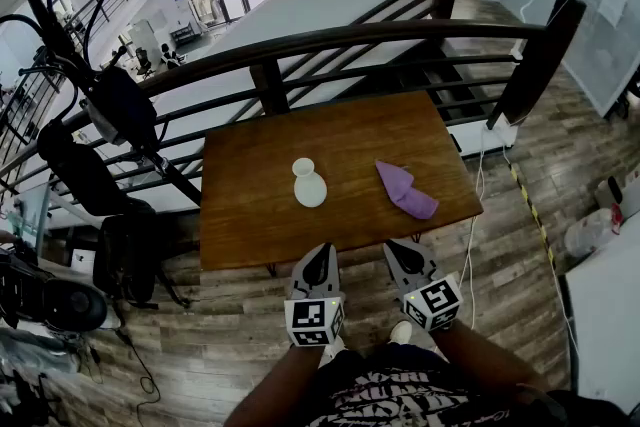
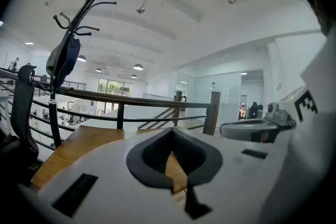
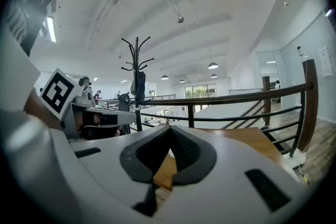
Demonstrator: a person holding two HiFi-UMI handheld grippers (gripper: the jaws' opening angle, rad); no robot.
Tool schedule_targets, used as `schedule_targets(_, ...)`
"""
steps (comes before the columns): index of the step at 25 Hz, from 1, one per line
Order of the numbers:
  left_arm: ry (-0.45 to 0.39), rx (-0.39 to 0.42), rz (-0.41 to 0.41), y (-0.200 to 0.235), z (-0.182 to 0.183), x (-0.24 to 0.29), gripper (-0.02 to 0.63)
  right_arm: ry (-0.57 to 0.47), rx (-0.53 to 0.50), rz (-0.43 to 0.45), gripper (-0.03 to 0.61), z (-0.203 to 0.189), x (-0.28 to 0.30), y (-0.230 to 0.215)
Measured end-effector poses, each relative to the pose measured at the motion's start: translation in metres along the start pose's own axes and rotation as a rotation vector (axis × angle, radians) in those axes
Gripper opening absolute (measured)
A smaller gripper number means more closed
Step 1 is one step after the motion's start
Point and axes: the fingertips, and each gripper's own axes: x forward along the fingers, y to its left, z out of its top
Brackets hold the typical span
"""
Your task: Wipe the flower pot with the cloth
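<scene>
A small white flower pot (image 1: 309,184) stands near the middle of the wooden table (image 1: 250,215). A crumpled purple cloth (image 1: 406,189) lies to its right on the table top. My left gripper (image 1: 319,262) hangs just short of the table's near edge, below the pot, its jaws shut on nothing. Beside it my right gripper (image 1: 404,257) is likewise shut and empty, below the cloth. In the left gripper view (image 2: 170,145) and the right gripper view (image 3: 169,145) the dark pads meet at their tips, and only the table shows beyond them.
A dark metal railing (image 1: 400,40) curves behind the table, with stairs dropping beyond it. A coat stand (image 1: 95,65) with dark bags stands at the left. A white cable (image 1: 478,205) trails on the wood floor to the right of the table.
</scene>
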Motion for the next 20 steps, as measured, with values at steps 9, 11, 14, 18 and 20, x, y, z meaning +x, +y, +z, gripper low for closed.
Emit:
schedule_targets(9, 0.000, -0.011, -0.025, 0.002, 0.003, 0.001, 0.000, 0.021, -0.005, -0.014, -0.002, -0.004, 0.007, 0.003)
schedule_targets(11, 0.001, -0.011, -0.033, 0.004, 0.002, 0.002, 0.000, 0.042, 0.014, -0.013, -0.002, -0.009, 0.010, 0.002)
schedule_targets(14, 0.014, -0.015, -0.046, 0.010, -0.003, 0.006, 0.000, 0.077, 0.045, -0.020, -0.002, -0.019, 0.015, 0.002)
schedule_targets(18, 0.059, -0.040, -0.078, 0.018, -0.019, 0.013, 0.000, 0.123, 0.043, -0.066, 0.000, -0.030, 0.017, 0.002)
schedule_targets(20, 0.072, -0.057, -0.093, 0.023, -0.026, 0.018, 0.000, 0.140, 0.039, -0.088, 0.000, -0.033, 0.018, 0.000)
